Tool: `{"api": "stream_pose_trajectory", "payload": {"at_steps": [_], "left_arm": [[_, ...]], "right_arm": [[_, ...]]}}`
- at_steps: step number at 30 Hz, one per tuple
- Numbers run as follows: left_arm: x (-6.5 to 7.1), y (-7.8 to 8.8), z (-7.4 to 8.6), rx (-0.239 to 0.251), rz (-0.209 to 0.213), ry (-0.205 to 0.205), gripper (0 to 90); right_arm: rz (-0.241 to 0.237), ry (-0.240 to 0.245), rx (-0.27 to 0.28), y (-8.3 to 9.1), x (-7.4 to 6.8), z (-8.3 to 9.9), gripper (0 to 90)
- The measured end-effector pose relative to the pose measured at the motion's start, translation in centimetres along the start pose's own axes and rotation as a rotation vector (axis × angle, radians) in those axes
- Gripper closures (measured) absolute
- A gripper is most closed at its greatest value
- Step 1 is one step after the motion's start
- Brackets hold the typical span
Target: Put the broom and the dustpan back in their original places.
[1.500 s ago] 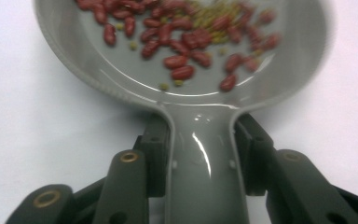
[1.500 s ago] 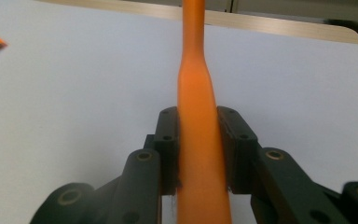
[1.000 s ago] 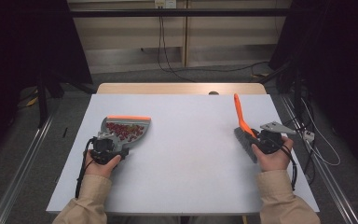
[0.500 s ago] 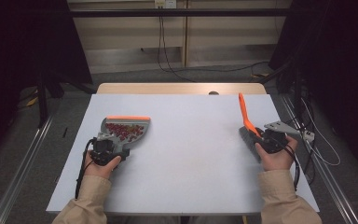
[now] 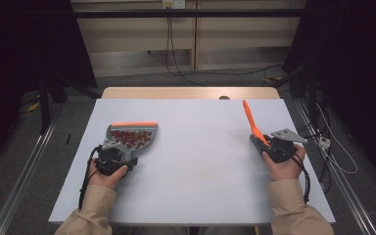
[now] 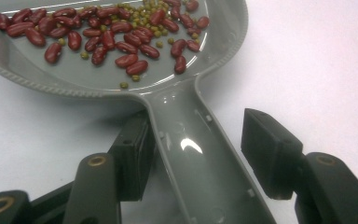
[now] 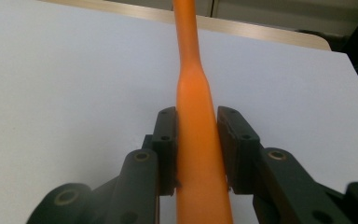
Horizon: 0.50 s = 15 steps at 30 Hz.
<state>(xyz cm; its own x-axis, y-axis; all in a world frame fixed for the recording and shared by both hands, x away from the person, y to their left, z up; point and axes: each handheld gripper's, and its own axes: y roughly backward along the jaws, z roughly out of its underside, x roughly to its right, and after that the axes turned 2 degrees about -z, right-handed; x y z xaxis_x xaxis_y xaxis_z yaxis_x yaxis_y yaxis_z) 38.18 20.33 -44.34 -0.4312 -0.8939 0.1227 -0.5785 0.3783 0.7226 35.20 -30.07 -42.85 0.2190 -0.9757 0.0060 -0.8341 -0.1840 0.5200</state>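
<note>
Now your left gripper (image 6: 196, 158) has just been opening around the grey dustpan's handle (image 6: 200, 163): one pad touches it, the other stands clear. Let go gently so the dustpan (image 5: 129, 138), lying flat on the table (image 5: 200, 161) at the left, keeps its beans (image 6: 107, 37). Your right gripper (image 7: 198, 149) clamps the orange brush handle (image 7: 196, 140) at the right; lower it level before you release.

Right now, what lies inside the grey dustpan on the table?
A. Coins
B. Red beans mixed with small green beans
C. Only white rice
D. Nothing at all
B: the left gripper view shows red beans and small green beans lying in the grey dustpan.
</note>
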Motion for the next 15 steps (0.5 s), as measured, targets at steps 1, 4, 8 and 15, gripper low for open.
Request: {"api": "stream_pose_trajectory", "payload": {"at_steps": [1, 4, 8, 15], "left_arm": [[0.0, 0.0, 0.0, 0.001, 0.001, -0.001, 43.5], [0.0, 0.0, 0.0, 0.005, 0.005, 0.001, 42.4], [0.0, 0.1, 0.0, 0.011, 0.006, 0.002, 40.1], [0.0, 0.2, -0.1, 0.012, 0.019, 0.001, 38.4]], "right_arm": [[-0.004, -0.005, 0.001, 0.0, -0.1, 0.0, 69.9], [-0.028, -0.036, 0.009, 0.0, -0.2, 0.1, 69.0], [-0.051, -0.036, -0.003, -0.2, -0.8, 0.2, 68.3], [-0.063, -0.036, -0.012, -0.7, -1.8, 0.3, 66.7]]}}
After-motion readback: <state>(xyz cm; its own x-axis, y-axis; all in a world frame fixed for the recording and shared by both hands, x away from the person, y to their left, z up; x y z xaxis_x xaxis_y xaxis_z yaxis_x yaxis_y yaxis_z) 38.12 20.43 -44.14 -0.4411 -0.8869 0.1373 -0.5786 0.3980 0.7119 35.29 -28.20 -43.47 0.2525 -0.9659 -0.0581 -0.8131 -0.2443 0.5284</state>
